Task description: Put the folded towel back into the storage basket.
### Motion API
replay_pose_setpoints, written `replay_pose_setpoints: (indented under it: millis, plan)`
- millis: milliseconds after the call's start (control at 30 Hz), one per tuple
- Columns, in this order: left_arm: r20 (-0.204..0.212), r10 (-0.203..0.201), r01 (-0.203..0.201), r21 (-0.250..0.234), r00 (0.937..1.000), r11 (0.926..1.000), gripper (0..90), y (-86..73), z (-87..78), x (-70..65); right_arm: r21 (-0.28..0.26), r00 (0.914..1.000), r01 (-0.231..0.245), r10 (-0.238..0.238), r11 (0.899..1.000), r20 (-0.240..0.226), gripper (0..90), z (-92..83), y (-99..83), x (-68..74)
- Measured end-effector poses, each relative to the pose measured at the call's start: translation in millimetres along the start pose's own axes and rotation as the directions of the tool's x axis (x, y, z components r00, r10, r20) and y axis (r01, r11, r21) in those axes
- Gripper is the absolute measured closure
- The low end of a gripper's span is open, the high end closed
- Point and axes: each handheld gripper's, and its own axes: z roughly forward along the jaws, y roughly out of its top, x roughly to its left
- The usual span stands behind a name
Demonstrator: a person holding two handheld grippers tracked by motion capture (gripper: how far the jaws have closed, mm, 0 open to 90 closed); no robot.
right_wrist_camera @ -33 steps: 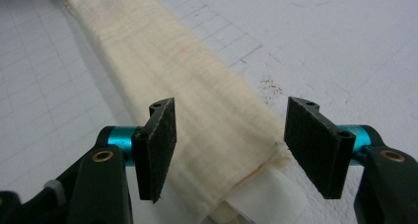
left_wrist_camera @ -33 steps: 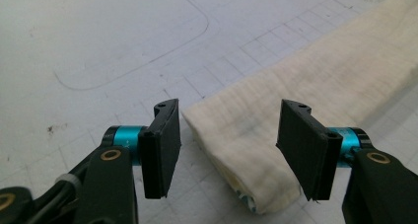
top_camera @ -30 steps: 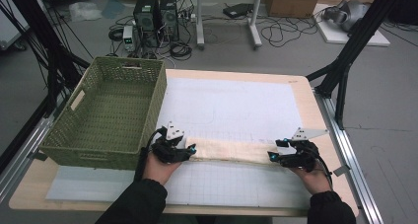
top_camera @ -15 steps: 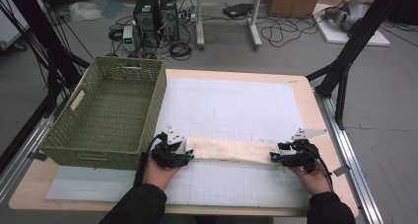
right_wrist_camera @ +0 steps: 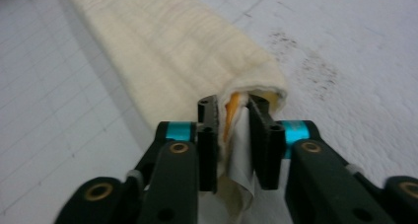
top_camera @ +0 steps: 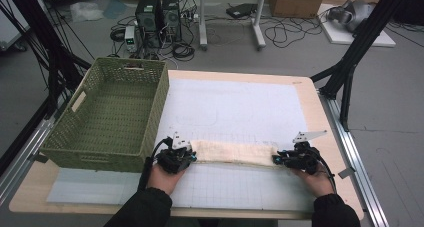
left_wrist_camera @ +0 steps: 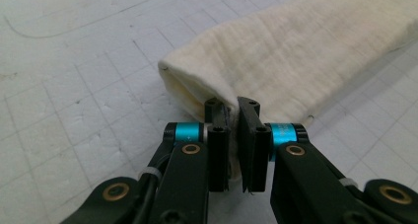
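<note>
A long cream cloth (top_camera: 232, 153), folded into a narrow strip, lies across the white gridded mat (top_camera: 235, 102) near the front edge. My left gripper (top_camera: 192, 157) is at its left end. Its jaws have just been closing and are shut on the folded edge of the cloth (left_wrist_camera: 296, 51), with fabric pinched between the pads of the left gripper (left_wrist_camera: 232, 105). My right gripper (top_camera: 275, 160) is at the right end. Its jaws have also just been closing, and the right gripper (right_wrist_camera: 234, 105) pinches several layers of the cloth (right_wrist_camera: 167, 46).
A green woven basket (top_camera: 150, 117) stands on the left of the wooden table (top_camera: 310, 102), close beside my left hand. Black frame legs (top_camera: 350, 62) rise at the right, and computers and cables lie on the floor beyond.
Both hands have stayed at the cloth's two ends. The jaws of each gripper look drawn in tighter on the cloth than before.
</note>
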Motion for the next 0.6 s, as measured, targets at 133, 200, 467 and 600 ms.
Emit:
replay_pose_setpoints:
  millis: [133,200,467,600]
  plan:
    - [-0.044,0.018,-0.017,0.018,0.9989,0.9997,83.8,-3.0,-7.2,-4.8,0.007,0.9992,0.037,-0.037,0.999,0.017,81.8,5.0,12.9,-5.9]
    - [-0.064,0.015,-0.014,0.02,0.9979,0.9997,83.9,-5.8,-12.3,-5.6,0.015,0.9983,0.054,-0.054,0.998,0.022,81.8,11.9,22.9,-8.1]
    - [-0.073,-0.023,0.024,0.002,0.997,0.9997,79.6,-19.6,-30.9,2.7,-0.009,0.9982,0.061,-0.061,0.998,-0.001,72.0,45.3,58.7,-16.6]
    - [-0.089,-0.008,0.005,-0.041,0.996,0.9991,66.0,-15.4,-38.4,3.1,-0.029,0.9983,0.044,-0.043,0.999,0.041,52.2,42.4,58.8,-14.4]
